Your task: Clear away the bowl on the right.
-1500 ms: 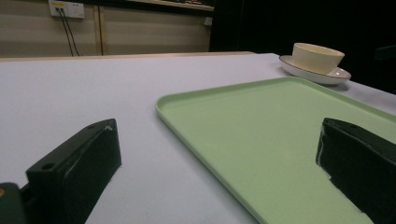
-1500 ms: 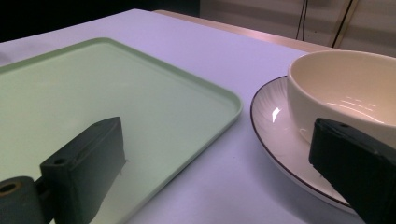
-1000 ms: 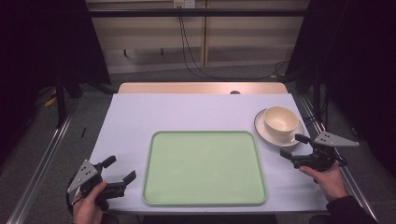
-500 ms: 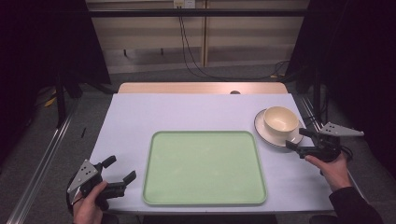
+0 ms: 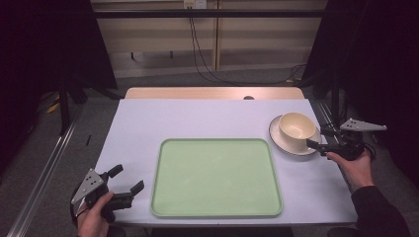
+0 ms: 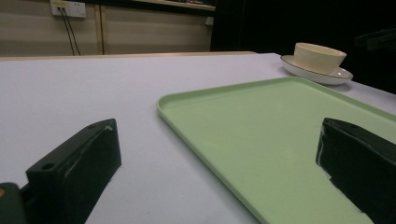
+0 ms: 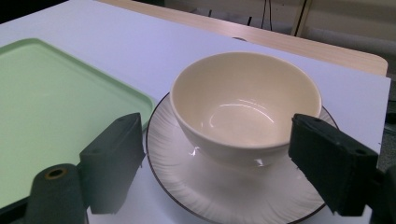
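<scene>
A cream bowl (image 5: 297, 130) sits on a white plate (image 5: 281, 140) near the table's (image 5: 207, 118) right edge. The right gripper (image 5: 318, 138) is at the plate, jaws wide apart, maybe touching its rim. The left gripper (image 5: 127, 179) rests at the front left corner, jaws apart, beside the green tray (image 5: 216, 177).
</scene>
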Action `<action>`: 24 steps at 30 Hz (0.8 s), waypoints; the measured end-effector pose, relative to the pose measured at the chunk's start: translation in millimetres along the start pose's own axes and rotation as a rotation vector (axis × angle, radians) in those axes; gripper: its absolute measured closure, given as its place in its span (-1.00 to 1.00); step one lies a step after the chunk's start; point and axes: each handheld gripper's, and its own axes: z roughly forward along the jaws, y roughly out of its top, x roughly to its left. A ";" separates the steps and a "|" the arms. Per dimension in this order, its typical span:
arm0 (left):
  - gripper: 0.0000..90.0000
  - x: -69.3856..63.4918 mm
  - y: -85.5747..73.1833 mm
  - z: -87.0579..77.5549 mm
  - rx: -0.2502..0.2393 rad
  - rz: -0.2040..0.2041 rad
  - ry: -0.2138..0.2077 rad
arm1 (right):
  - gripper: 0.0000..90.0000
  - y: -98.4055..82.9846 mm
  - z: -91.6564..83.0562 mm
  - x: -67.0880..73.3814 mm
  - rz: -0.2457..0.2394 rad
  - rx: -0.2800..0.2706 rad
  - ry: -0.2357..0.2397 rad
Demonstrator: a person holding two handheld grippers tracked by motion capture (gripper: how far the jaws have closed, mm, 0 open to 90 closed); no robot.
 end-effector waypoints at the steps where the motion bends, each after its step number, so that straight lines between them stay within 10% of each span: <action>1: -1.00 -0.1 0.0 -0.1 0.000 0.002 -0.002 | -0.57 1.1 0.5 -1.6 -0.007 0.003 0.002; 24: -1.00 0.2 -0.1 0.6 0.003 -0.002 -0.005 | -0.45 24.5 26.8 -32.5 0.022 0.159 -0.064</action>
